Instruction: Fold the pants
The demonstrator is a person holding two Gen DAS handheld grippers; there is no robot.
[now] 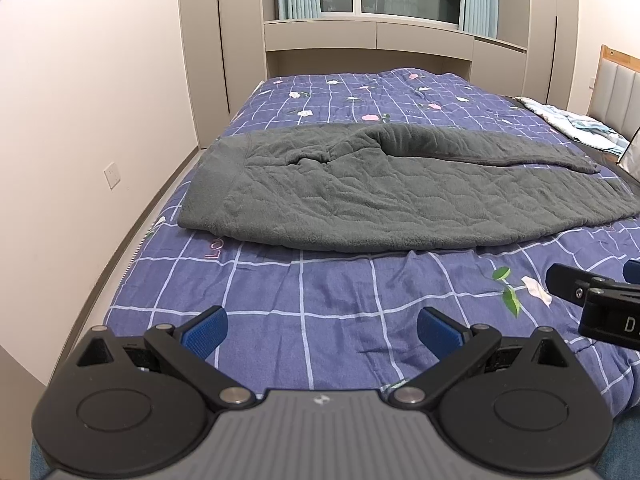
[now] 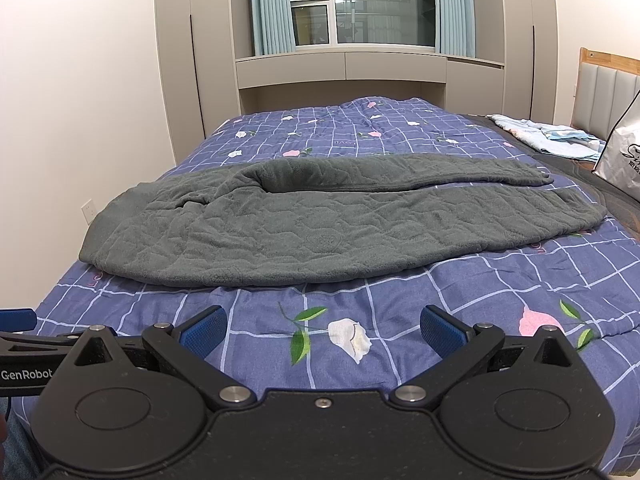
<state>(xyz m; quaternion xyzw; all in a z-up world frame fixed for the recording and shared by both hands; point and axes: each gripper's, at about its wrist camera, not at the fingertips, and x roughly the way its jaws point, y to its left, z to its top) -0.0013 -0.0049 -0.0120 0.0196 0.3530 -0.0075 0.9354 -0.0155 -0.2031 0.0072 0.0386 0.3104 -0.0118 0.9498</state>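
One pair of grey quilted fleece pants (image 1: 400, 200) lies across the purple checked floral bedcover (image 1: 320, 312); both black, blue-padded tongs, left (image 1: 322, 330) and right (image 2: 324, 330), gape wide, empty.

A big blue quilt with white squares and pink and white flowers (image 2: 340, 312) fills the middle and bottom of both views. A window with pale blue curtains (image 2: 360, 4) sits at the top middle. Beige cupboards (image 2: 340, 70) stand under and beside it. A white wall socket (image 1: 112, 174) is at the left. A light folded cloth (image 2: 548, 136) and a white bag (image 2: 624, 152) lie at the right edge.
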